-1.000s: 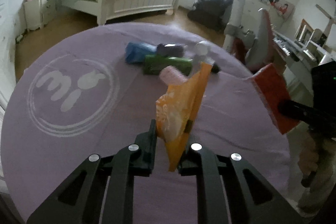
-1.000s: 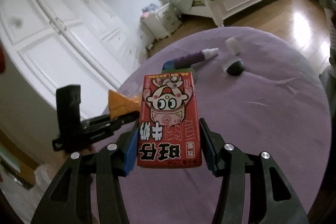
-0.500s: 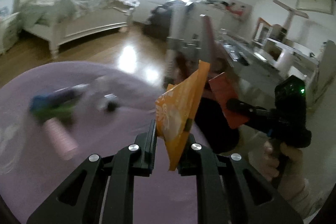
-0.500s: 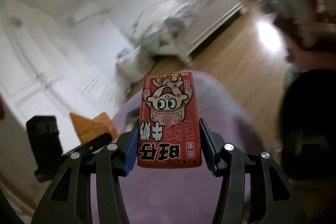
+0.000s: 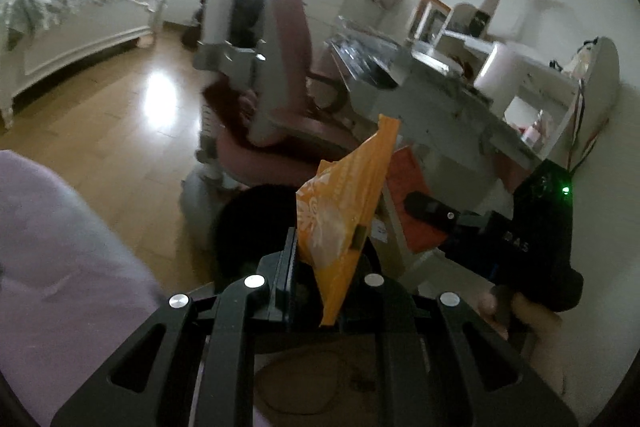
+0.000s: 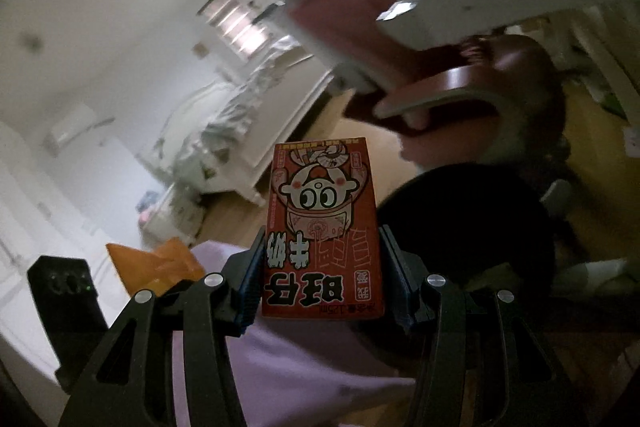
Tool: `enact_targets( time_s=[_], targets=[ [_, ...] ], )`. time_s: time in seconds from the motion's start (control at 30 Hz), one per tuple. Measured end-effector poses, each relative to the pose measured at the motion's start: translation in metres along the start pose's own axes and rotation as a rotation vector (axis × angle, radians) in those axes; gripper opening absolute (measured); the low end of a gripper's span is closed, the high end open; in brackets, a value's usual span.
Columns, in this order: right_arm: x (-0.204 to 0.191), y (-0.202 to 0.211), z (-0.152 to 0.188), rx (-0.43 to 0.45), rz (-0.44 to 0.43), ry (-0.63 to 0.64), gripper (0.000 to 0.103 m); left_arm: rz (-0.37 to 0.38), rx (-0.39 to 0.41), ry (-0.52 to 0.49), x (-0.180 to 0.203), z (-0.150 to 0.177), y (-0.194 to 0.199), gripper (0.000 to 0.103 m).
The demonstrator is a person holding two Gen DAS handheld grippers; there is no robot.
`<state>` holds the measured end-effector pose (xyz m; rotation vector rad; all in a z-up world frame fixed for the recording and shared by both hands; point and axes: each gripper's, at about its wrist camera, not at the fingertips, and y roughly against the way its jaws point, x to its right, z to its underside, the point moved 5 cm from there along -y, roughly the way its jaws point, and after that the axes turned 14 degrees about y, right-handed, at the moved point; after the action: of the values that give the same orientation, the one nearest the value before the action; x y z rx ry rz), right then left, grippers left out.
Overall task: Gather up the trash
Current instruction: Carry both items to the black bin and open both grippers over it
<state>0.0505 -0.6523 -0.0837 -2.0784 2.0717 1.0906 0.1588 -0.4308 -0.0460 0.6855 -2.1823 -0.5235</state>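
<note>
My left gripper (image 5: 326, 259) is shut on an orange snack wrapper (image 5: 344, 211), held upright off the table edge, above a black bin (image 5: 256, 223) on the floor. My right gripper (image 6: 322, 275) is shut on a red milk carton (image 6: 322, 227) with a cartoon face, held beside the same black bin (image 6: 468, 227). The carton (image 5: 412, 203) and the right gripper show to the right in the left wrist view. The orange wrapper (image 6: 156, 263) and left gripper show at lower left in the right wrist view.
The purple table (image 5: 56, 267) lies at lower left, its edge also below the carton (image 6: 300, 367). A pink desk chair (image 5: 280, 87) stands behind the bin, a cluttered white desk (image 5: 460, 99) to the right, a white bed (image 5: 80, 19) far left.
Both grippers swung right, away from the table with its trash, toward the floor by the chair. The black bin has come into view under them. Both grips are unchanged.
</note>
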Motion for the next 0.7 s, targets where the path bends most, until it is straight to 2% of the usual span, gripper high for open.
enact_targets(
  time_s=[0.4,0.7],
  targets=[
    [0.043,-0.016,0.018,-0.037,0.027,-0.079,0.053,-0.014,-0.104,-0.005,0.009,0.013,-0.060,0.016],
    [0.062,-0.026,0.024,-0.057,0.037,-0.107,0.053,-0.028,-0.124,-0.009,0.012,0.015,-0.082,0.018]
  ],
)
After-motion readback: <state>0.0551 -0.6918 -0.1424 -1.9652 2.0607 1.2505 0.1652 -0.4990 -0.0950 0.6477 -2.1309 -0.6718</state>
